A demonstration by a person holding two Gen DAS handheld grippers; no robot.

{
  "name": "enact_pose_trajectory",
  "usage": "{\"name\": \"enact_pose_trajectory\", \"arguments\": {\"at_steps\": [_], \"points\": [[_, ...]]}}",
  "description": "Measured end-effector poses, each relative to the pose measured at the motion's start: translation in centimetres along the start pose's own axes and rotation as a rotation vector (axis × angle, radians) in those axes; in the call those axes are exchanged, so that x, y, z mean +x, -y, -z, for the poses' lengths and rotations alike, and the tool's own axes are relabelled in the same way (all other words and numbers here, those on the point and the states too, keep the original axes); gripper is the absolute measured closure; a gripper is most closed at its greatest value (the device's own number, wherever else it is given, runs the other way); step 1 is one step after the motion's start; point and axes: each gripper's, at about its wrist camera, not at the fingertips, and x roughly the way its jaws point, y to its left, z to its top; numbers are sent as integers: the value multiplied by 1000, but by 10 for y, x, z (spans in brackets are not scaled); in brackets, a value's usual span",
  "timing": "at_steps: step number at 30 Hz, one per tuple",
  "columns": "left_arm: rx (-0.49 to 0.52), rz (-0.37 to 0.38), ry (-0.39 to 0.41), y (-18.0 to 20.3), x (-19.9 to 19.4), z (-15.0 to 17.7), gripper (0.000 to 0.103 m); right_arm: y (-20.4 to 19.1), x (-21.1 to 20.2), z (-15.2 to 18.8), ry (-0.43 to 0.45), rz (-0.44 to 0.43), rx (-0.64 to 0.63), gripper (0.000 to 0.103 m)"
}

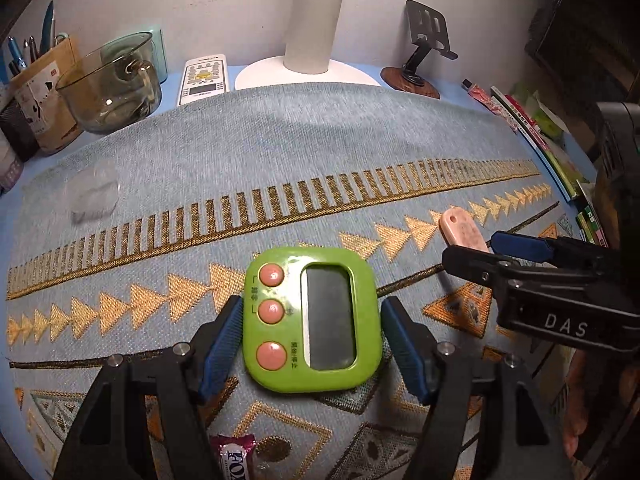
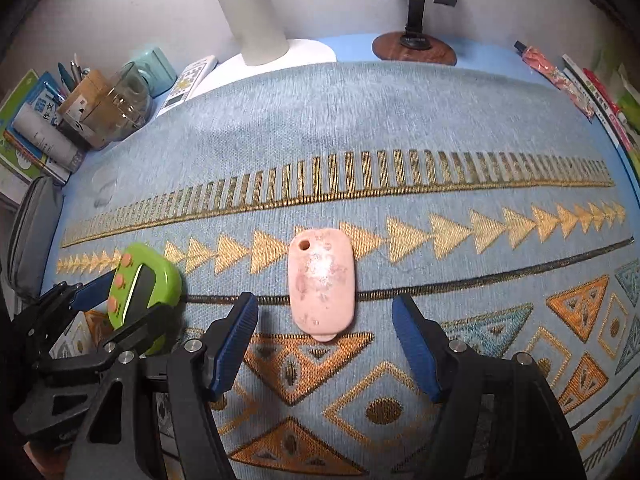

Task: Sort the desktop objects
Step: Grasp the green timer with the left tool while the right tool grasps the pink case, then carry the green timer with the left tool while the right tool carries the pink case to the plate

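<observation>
A green digital timer [image 1: 312, 318] with pink buttons lies flat on the patterned blue cloth. My left gripper [image 1: 312, 320] is open with one blue pad on each side of the timer, small gaps showing. It also shows in the right wrist view [image 2: 140, 292]. A flat pink case [image 2: 322, 284] with a hole at its far end lies on the cloth. My right gripper [image 2: 324, 320] is open, its pads on either side of the case's near end, not touching. In the left wrist view the right gripper [image 1: 476, 246] partly hides the pink case [image 1: 460, 226].
Along the back stand a glass bowl [image 1: 112, 84], a pen holder [image 1: 44, 84], a white remote [image 1: 204, 78], a white lamp base [image 1: 308, 76] and a phone stand [image 1: 424, 48]. Books [image 1: 548, 140] line the right edge. A wrapped candy [image 1: 234, 454] lies near the front. A grey pouch [image 2: 28, 236] lies at the left.
</observation>
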Motion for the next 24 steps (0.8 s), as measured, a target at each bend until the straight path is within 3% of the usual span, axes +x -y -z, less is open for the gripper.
{"name": "enact_pose_trajectory", "arguments": {"at_steps": [4,8,11,13,18,24], "points": [[7,-13,12,2,1,1,32,-4,4,-2,9,33,-24,34],[57,-79,35,16,8,3,30,-10,4,6,51,123,-76,54],[87,-126,57,24,11,6,30,-6,1,11,81,125,-79,68],[62,-132,63,21,7,5,40,-2,-2,13,72,103,-69,68],[25,-94,46,24,-2,7,40,24,-23,29,52,0,5,68],[17,-23,72,60,-29,14,40,48,-57,51,51,-76,77,68]]}}
